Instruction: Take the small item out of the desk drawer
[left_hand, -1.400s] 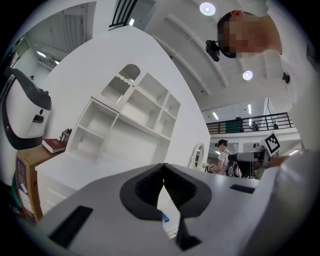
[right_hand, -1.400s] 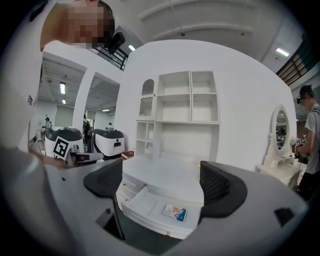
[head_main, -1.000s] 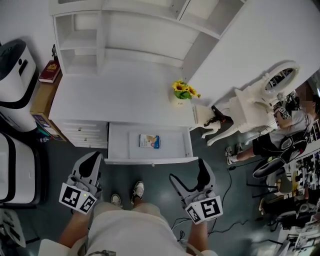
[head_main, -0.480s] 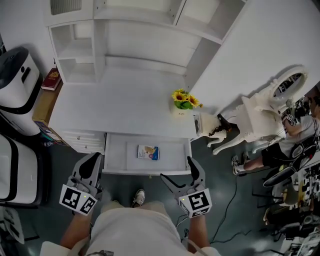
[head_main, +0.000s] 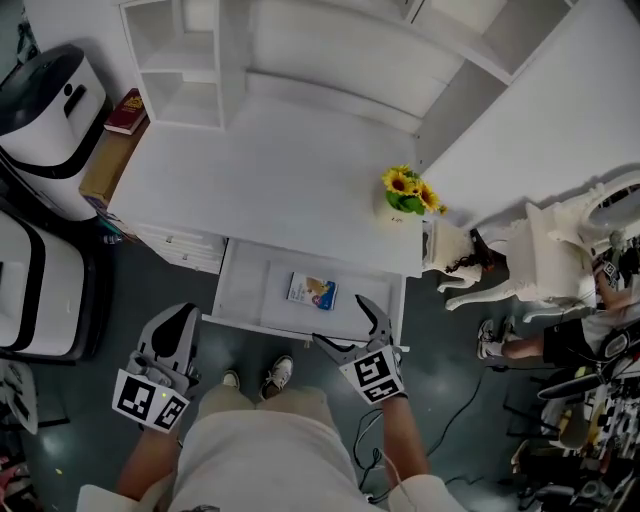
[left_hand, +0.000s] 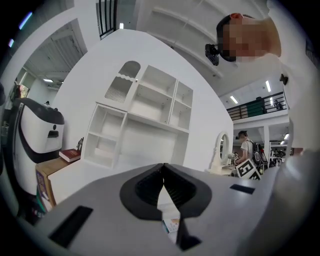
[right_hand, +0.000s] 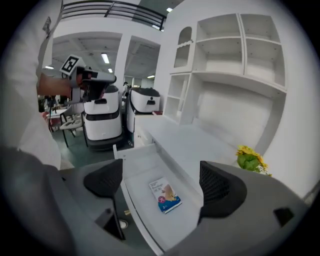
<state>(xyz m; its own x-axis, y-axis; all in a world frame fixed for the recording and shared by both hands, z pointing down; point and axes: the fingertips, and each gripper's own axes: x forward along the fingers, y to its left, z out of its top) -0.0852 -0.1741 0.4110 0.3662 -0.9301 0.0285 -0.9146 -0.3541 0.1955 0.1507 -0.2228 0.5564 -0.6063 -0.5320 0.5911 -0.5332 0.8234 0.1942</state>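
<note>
My right claw (head_main: 345, 322): jaws wide apart and empty, above the front edge of the open drawer (head_main: 250, 292).
My left claw (head_main: 178, 322): jaws pressed together on nothing, low, left of the drawer.
Small packet (head_main: 312, 291): flat on the drawer floor, untouched.
Counter (head_main: 260, 170): white, just above the drawer.

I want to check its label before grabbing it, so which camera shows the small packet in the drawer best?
The right gripper view: the packet lies flat in the open drawer, whole, close and unobstructed. The head view shows it whole but smaller; the left gripper view shows only a sliver below the shut left claw.
</note>
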